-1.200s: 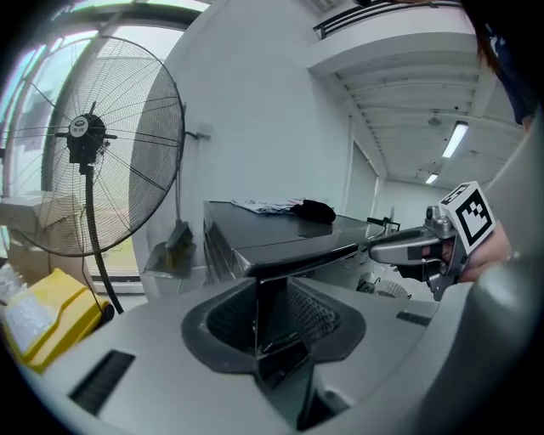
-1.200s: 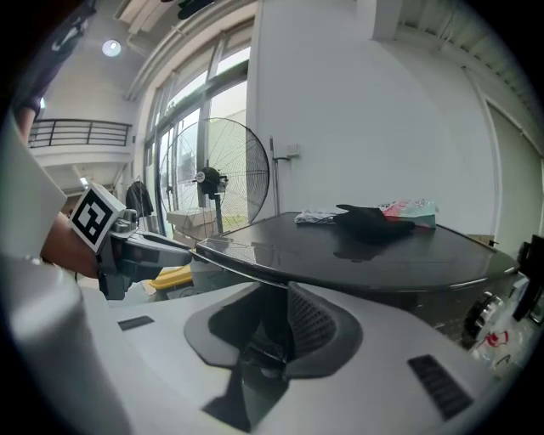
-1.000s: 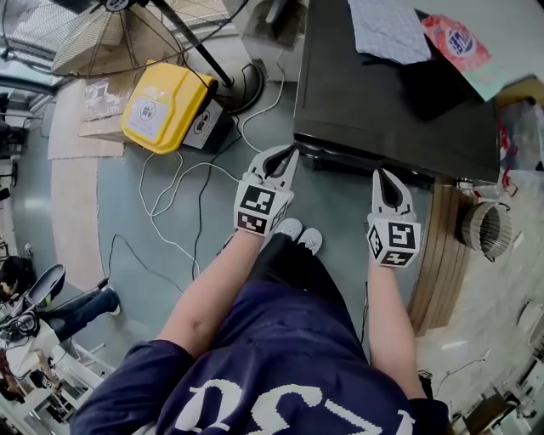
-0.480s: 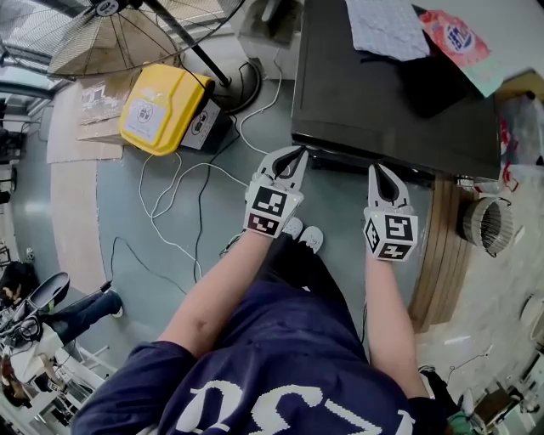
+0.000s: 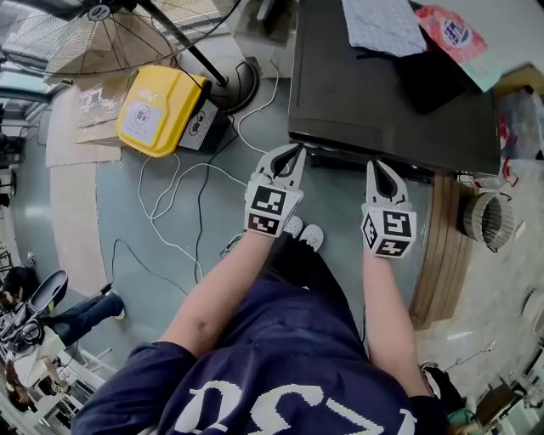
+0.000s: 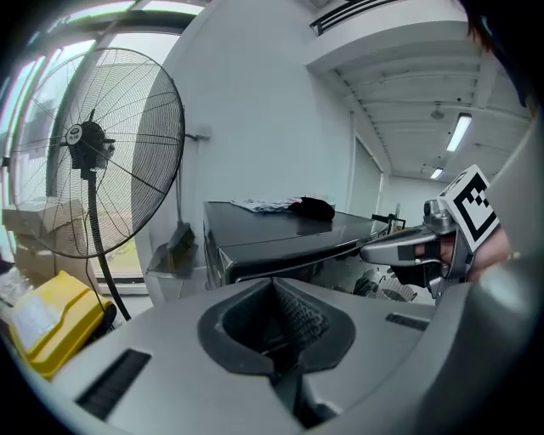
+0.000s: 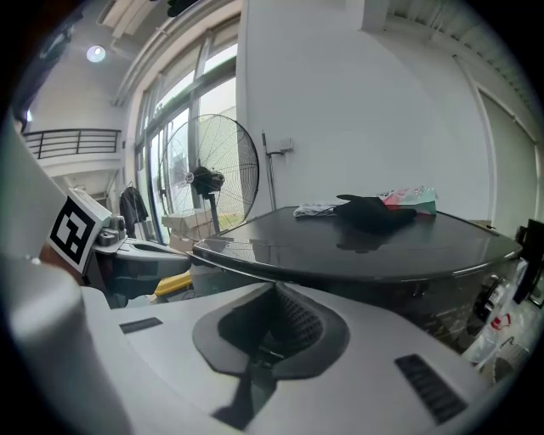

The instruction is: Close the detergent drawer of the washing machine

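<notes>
The washing machine (image 5: 382, 102) is a dark, glossy box at the top of the head view, with its front edge toward me. A dark strip (image 5: 357, 164) juts out under that edge; I cannot tell whether it is the detergent drawer. My left gripper (image 5: 297, 151) points at the machine's front left corner, jaws shut and empty. My right gripper (image 5: 373, 164) is shut with nothing held, its tip just short of the front edge. In the left gripper view the shut jaws (image 6: 274, 285) face the machine's front (image 6: 272, 255). The right gripper view has the shut jaws (image 7: 276, 289) under the machine's lid (image 7: 357, 242).
A standing fan (image 5: 102, 25) and a yellow container (image 5: 157, 98) are on the floor to the left, with white and black cables (image 5: 170, 195) trailing nearby. A cloth (image 5: 382, 25), a black item (image 5: 438, 81) and a pink pack (image 5: 455, 34) lie on the machine. A ribbed hose (image 5: 484, 223) sits at right.
Both grippers keep their places just before the machine's front edge, shut as before. The head view has shifted slightly.
</notes>
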Available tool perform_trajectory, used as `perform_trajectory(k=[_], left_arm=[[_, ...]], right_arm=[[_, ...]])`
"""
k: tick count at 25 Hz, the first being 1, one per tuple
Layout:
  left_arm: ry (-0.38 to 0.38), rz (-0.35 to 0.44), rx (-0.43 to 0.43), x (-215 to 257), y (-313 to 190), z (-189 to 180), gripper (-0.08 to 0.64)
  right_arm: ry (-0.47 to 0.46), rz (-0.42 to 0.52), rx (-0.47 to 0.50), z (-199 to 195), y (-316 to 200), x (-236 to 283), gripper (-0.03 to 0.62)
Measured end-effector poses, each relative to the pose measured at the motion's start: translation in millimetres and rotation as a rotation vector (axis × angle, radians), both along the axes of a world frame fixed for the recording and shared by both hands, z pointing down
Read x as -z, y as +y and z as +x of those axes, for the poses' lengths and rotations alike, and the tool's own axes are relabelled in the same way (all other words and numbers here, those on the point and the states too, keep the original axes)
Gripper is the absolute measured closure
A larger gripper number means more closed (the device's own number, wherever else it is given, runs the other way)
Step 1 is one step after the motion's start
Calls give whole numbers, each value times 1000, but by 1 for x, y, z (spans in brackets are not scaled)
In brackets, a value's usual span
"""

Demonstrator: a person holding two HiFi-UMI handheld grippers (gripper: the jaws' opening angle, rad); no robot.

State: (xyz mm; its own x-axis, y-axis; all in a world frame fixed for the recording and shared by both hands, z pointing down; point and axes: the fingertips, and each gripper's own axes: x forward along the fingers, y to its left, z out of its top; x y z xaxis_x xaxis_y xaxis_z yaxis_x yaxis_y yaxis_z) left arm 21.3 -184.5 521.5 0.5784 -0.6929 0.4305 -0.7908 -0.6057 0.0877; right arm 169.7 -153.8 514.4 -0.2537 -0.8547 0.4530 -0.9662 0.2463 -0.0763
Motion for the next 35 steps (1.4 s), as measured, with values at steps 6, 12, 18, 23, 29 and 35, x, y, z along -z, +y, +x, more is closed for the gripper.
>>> perform_trajectory(k=[6, 12, 18, 23, 29, 35], left_arm=[[11, 7, 18, 0, -3, 1, 541], [21, 7, 26, 0, -2, 0, 541], [31, 9, 40, 1, -4, -1, 541], [35, 7, 36, 1, -4, 2, 541], [23, -1, 56, -1, -18, 3, 541], [17, 2, 51, -2, -18, 3, 541]], right_arm=[[-8, -1, -15, 1, -3, 0, 576], [-19, -1, -21, -1, -3, -2, 577], [-22, -2, -10, -1, -4, -1, 577], [-32, 0, -12, 2, -4, -3, 577], [-25, -7, 0, 2, -16, -4, 577], [-25, -5, 7, 1, -16, -5, 577]])
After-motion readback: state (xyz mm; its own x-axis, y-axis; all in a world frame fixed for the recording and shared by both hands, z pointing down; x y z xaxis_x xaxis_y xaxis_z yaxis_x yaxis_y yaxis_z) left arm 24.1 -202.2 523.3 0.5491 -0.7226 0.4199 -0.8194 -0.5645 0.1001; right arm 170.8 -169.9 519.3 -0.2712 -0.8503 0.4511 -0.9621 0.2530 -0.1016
